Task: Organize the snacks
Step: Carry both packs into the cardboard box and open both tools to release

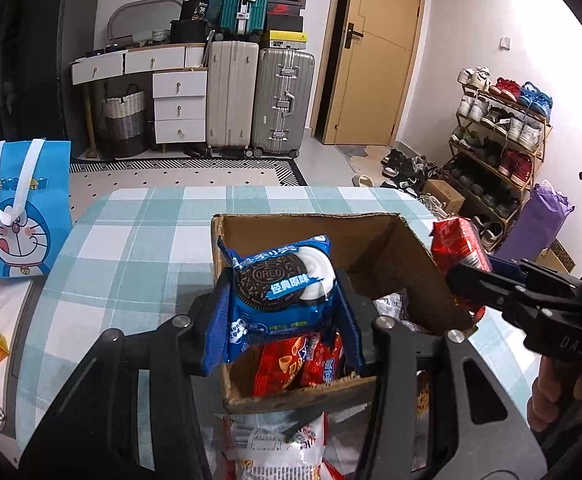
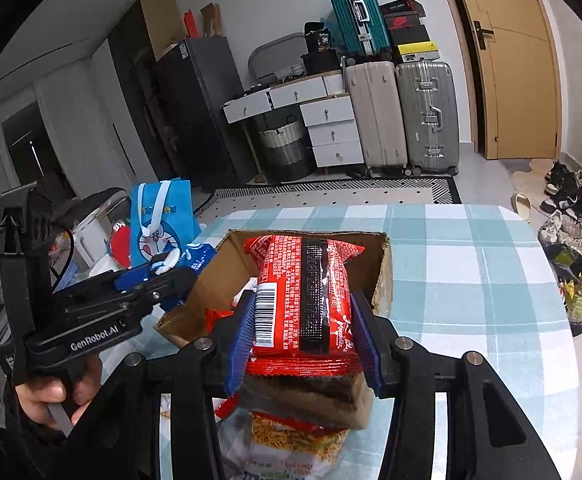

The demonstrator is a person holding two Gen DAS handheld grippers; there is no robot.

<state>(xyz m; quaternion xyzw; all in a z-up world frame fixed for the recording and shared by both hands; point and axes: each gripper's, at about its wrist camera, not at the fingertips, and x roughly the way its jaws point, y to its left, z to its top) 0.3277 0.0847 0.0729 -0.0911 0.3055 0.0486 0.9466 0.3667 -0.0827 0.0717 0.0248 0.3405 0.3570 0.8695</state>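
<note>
While both packets hang over the cardboard box (image 1: pixel 375 240), the left gripper (image 1: pixel 281 312) is clamped on the Oreo packet (image 1: pixel 281 280); the right gripper (image 2: pixel 305 340) clamps the red packet (image 2: pixel 303 296), long axis toward twelve o'clock.

White snack bag (image 1: pixel 279 448) — bottom edge cuts it off.

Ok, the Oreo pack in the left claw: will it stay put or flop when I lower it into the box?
The Oreo pack stands upright between the left claw pads without sagging, so probably fairly stiff. Its glossy film could slip. Likely light, and the cookies may crack if squeezed harder over the cardboard box.
</note>
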